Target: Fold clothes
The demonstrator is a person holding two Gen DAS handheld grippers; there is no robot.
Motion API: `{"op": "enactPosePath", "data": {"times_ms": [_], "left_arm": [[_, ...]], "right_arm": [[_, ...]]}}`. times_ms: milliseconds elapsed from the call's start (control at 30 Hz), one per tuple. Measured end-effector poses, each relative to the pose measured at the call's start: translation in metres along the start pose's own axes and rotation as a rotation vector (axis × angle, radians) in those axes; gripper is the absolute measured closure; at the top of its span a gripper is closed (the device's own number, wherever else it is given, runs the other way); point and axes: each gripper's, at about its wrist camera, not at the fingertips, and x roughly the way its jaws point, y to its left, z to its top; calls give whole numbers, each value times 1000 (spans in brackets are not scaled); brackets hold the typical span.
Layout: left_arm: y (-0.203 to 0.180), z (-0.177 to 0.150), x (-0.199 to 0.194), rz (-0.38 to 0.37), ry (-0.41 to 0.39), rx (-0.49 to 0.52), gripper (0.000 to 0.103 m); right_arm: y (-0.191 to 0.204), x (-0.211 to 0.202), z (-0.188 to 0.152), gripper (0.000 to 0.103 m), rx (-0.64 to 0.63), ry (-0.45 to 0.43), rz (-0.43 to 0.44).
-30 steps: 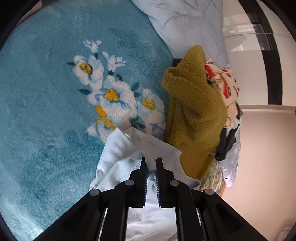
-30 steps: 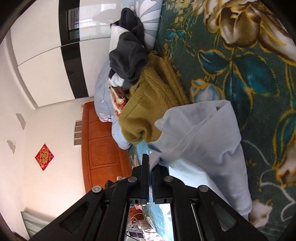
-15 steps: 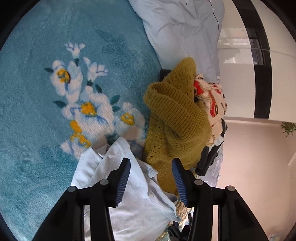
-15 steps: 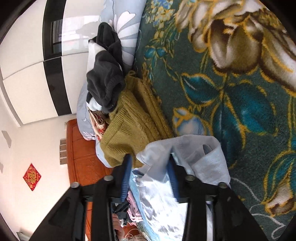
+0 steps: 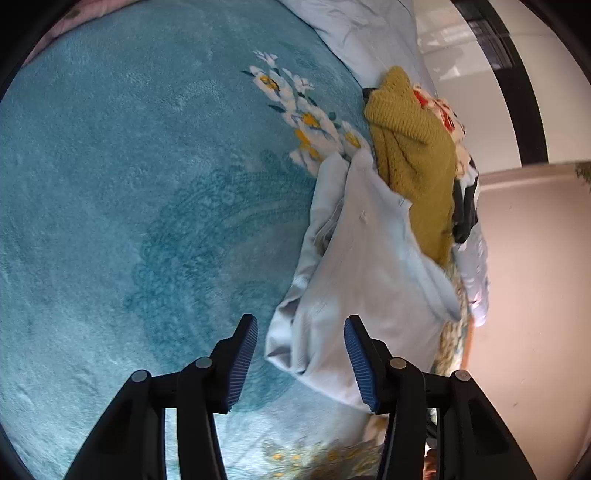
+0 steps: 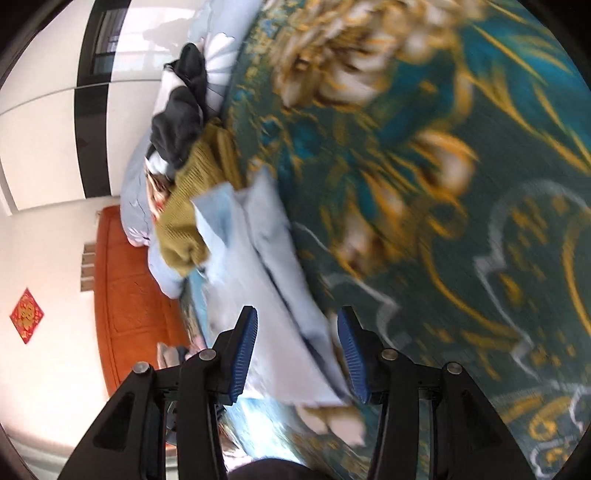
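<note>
A pale blue garment (image 5: 362,266) lies crumpled on the bed, resting against a mustard knit sweater (image 5: 413,147). My left gripper (image 5: 301,362) is open and empty, pulled back just short of the garment's near edge. In the right wrist view the same pale blue garment (image 6: 269,280) lies loosely folded beside the mustard sweater (image 6: 188,218). My right gripper (image 6: 297,354) is open above its near end, holding nothing. That view is blurred by motion.
A teal plush blanket with white flowers (image 5: 129,184) covers the left of the bed; a dark green floral blanket (image 6: 461,184) covers the right. A pile of dark and printed clothes (image 6: 181,118) and a pillow (image 5: 354,33) lie beyond the sweater. An orange headboard (image 6: 125,295) stands behind.
Both grippers, shut on the pale blue garment a second ago, have opened and let it go. Both have pulled back, and the garment has dropped onto the bed.
</note>
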Motion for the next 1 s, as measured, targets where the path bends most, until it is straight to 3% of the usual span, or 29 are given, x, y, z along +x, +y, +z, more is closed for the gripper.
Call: {"op": "enactPosePath", "data": {"times_ms": [200,300,367,500,567,933,1000], "left_arm": [[-12,-17,6,87,-9,179,60],[-12,-14,15,123,-14,207,82],[-9,-13,20,121,-5,193,89],[4,-11,22,30,7,93,89],[9,-12,24,22,5,72,89],[1,-18,28,-2,3,106,89],[-4,-20,26,18,-20,144,99]], "right_arm": [[-17,-11,-24,55,31,2,17],[-20,-7,-29,55,39,8,8],[-21,-3,-31,55,55,19,-5],[-22,3,-34,55,64,30,-10],[-20,5,-35,55,60,34,-14],[-17,13,-36,55,64,50,-20],[-17,13,-37,55,67,51,-17]]}}
